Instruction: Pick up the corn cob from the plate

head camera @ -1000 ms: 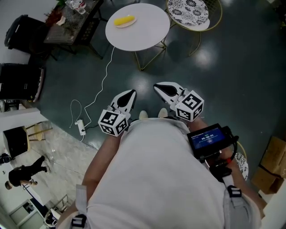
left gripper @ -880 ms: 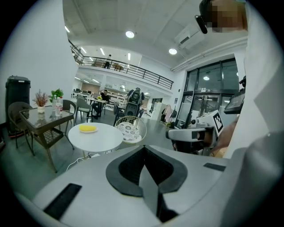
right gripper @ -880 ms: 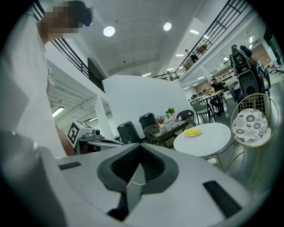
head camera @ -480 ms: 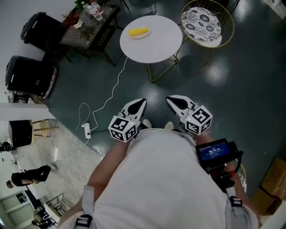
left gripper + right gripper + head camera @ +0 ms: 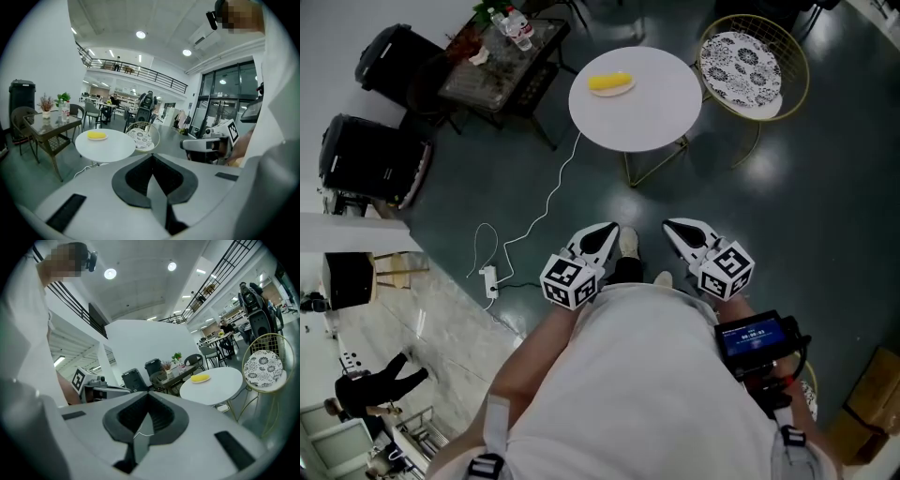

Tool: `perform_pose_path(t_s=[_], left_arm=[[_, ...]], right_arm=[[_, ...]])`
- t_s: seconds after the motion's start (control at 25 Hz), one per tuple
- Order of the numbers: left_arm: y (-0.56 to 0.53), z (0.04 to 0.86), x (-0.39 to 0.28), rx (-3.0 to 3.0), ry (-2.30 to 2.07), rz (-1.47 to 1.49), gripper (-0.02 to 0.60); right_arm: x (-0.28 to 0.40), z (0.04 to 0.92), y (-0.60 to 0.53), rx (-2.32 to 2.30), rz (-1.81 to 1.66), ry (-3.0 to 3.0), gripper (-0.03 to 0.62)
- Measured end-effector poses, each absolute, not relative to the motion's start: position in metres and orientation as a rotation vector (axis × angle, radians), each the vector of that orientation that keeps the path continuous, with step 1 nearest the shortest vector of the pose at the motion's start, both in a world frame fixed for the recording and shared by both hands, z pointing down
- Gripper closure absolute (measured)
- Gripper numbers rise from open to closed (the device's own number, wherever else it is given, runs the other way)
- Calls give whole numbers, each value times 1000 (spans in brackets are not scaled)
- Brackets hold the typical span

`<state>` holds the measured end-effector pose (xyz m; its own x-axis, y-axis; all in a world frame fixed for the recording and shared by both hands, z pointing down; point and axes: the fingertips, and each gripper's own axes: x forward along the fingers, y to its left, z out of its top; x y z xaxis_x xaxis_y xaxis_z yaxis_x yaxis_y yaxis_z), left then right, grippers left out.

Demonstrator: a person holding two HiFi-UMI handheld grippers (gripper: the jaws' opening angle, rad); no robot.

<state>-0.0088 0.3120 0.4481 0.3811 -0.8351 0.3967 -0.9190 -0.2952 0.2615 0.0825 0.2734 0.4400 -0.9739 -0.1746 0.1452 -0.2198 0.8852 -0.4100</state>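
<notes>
**Head view: closed tools, corn far ahead**

Shows left gripper [image 5: 606, 231] and right gripper [image 5: 675, 229] side by side just before the torso [image 5: 637, 394], jaws pressed together on nothing; confirmed in both gripper views. Places the corn cob [image 5: 610, 82] lying on a plate [image 5: 625, 91], probably pale and hard to separate from the round white table [image 5: 652, 112], toward its far left, well apart from both tools.

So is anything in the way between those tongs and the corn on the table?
Nothing visible does. The left tongs and right tongs are shut, empty, short of the table. Only floor lies between; a white cable runs off to the left. The corn lies alone on its plate.
</notes>
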Motion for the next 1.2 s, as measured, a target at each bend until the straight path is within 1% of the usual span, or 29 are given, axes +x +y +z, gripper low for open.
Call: perform_pose_path(t_s=[0.36, 1.04, 1.2], left_arm=[[254, 447, -28, 2272, -1413, 217, 574], [161, 447, -136, 2340, -1334, 220, 574], [150, 441, -155, 2335, -1341, 212, 574]], right_arm=[[64, 445, 233, 434, 673, -2891, 588], [-28, 439, 131, 624, 639, -2853, 588], [-40, 432, 117, 650, 626, -2834, 588]])
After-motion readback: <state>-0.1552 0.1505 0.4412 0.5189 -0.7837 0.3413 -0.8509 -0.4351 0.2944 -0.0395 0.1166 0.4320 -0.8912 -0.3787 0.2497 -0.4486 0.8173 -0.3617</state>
